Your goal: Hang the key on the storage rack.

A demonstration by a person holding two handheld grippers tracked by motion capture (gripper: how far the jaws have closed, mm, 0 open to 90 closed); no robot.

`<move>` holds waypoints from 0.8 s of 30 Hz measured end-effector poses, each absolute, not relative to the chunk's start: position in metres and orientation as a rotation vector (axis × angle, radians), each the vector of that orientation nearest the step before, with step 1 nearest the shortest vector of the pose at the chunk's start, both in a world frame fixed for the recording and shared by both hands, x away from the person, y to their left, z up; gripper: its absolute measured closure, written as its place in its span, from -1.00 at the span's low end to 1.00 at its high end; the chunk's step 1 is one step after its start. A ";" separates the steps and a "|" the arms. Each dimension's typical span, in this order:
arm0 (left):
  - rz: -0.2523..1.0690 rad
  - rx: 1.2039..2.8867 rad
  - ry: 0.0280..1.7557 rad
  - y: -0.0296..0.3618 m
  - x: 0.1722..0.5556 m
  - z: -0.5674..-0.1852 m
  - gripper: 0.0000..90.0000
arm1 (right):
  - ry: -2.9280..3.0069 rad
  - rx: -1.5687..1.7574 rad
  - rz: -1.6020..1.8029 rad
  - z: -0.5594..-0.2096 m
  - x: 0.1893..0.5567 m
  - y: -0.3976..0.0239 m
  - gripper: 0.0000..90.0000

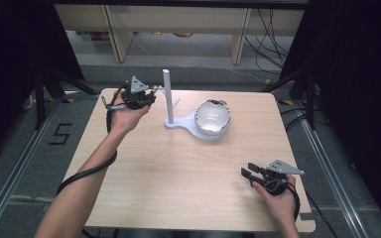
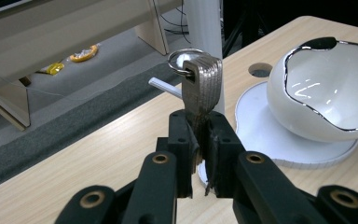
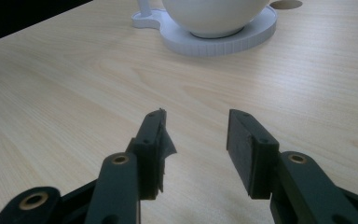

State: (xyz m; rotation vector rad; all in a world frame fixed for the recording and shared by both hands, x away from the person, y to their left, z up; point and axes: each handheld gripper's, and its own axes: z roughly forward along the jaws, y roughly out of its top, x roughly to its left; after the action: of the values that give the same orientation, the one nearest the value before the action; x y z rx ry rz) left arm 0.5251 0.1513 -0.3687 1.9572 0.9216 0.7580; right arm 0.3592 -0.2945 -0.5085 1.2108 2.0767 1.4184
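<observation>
Right gripper view, nearest first: the right gripper [image 3: 196, 135] rests low over the pale wooden table [image 3: 65, 93] with its black jaws apart and nothing between them; in the high view it sits at the lower right of the frame, well apart from everything else.

Farther off, in the high view's upper left, the left gripper [image 1: 149, 97] is clamped on a bunch of flat silver metal keys on a round split ring [image 2: 200, 84]. The left gripper view shows the keys standing upright out of the closed jaws, ring uppermost, just in front of the white plastic stand with an upright post and short side pegs [image 1: 168, 96]. One thin peg [image 2: 165, 87] shows just behind and beside the ring; whether the ring touches it I cannot tell.

Beyond, right of centre, a glossy white egg-shaped bowl with a silver rim [image 2: 326, 88] sits on the stand's round base.

My reading: the keys are picked up and brought to the post; hooking the ring over a peg and releasing remain.
</observation>
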 end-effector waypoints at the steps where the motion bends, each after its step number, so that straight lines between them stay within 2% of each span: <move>1: 0.758 1.957 0.922 0.151 0.525 -0.369 0.80 | 2.077 1.211 1.418 -0.508 0.359 -0.294 0.29; 14: 0.739 2.031 0.941 0.154 0.531 -0.370 0.80 | 2.071 1.265 1.436 -0.508 0.357 -0.293 0.28; 24: 0.731 2.015 0.968 0.150 0.536 -0.373 0.80 | 2.079 1.210 1.412 -0.509 0.359 -0.295 0.27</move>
State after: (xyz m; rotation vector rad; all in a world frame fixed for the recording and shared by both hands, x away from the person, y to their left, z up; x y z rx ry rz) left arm 0.5360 0.1497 -0.3734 2.0146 0.9680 0.7310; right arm 0.3593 -0.2947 -0.5086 1.2102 2.0791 1.4120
